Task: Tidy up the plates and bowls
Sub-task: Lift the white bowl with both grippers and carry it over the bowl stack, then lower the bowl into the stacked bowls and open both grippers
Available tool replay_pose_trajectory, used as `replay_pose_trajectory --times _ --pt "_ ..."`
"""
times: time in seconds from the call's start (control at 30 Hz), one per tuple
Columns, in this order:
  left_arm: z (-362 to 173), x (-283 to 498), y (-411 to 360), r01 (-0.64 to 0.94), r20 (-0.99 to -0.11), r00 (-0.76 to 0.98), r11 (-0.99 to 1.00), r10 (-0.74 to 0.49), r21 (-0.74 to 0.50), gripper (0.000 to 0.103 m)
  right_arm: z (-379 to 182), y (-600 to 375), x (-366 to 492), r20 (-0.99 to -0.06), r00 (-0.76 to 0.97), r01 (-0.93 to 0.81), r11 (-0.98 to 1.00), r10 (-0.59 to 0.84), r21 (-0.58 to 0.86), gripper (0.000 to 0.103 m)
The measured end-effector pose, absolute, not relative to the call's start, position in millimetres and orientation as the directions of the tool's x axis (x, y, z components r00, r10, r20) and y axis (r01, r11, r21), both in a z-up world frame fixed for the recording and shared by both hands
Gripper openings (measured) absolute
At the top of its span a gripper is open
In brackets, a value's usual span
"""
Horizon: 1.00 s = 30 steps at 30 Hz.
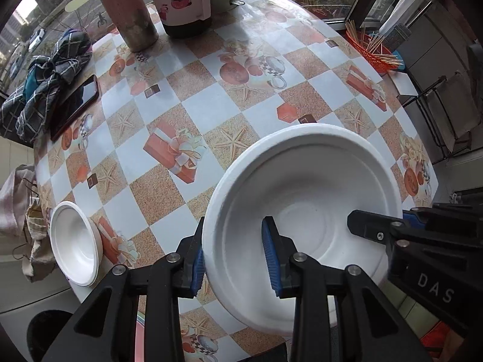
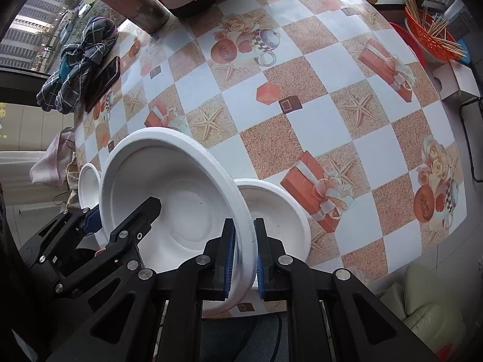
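Left wrist view: the left tool point(image 1: 235, 256) has its two blue-padded fingers point(image 1: 271, 259) set astride the wall of a large white bowl point(image 1: 302, 187), one pad outside the rim and one inside the hollow. The gap between them looks wider than the wall, so I cannot tell whether it is gripping. The bowl is tilted, its open side facing the camera, above the near edge of the desk point(image 1: 193, 96). The right tool point(image 1: 392, 235) reaches in from the right and meets the bowl's opposite rim. A small white bowl point(image 1: 75, 244) lies tipped at the desk's near left edge. Toward the far side stand a worn metal flask point(image 1: 126, 12) and a pink cooker point(image 1: 184, 0); a dark phone point(image 1: 75, 105) and a checked cloth point(image 1: 45, 81) sit at the left edge, and an orange basket of sticks point(image 1: 371, 48) at the far right.

Right wrist view: the right tool point(image 2: 244, 256) is drawn narrow with both blue pads point(image 2: 229, 253) pressed on the large white bowl's point(image 2: 169, 187) rim. The left tool point(image 2: 120, 229) comes in from the left, one black finger inside the hollow. Just behind the held bowl, a second white bowl point(image 2: 277, 211) rests near the desk's point(image 2: 332, 114) near edge, and the small white bowl point(image 2: 89, 184) shows at the left edge.
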<state>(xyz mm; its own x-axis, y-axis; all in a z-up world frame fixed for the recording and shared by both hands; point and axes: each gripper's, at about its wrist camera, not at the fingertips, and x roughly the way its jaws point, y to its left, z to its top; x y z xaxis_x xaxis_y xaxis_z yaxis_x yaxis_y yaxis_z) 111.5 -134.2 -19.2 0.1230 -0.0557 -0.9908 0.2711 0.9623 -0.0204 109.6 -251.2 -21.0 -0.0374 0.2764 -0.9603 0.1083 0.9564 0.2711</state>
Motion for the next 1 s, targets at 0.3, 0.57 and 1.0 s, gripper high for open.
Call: replay_pose_trajectory --times 0.3,0.57,1.0 --pt "-53.0 96.6 -160.3 0.337 -0.997 0.047 0.941 -0.057 -0.038 0.036 -58.4 -278.4 83.6 -0.960 -0.101 0.201 0.951 0.259 0.236 0.015" --pt "-64.2 90.1 -154.1 0.345 -0.999 0.018 0.938 -0.036 -0.028 0.062 -73.2 -285.7 79.8 -0.965 -0.122 0.215 0.956 0.231 0.202 0.015" --pt "-58.0 43.3 -53.0 0.144 -0.997 0.015 0.987 -0.078 -0.075 0.080 -49.3 -293.8 84.7 -0.976 -0.053 0.216 0.957 0.210 0.194 0.093"
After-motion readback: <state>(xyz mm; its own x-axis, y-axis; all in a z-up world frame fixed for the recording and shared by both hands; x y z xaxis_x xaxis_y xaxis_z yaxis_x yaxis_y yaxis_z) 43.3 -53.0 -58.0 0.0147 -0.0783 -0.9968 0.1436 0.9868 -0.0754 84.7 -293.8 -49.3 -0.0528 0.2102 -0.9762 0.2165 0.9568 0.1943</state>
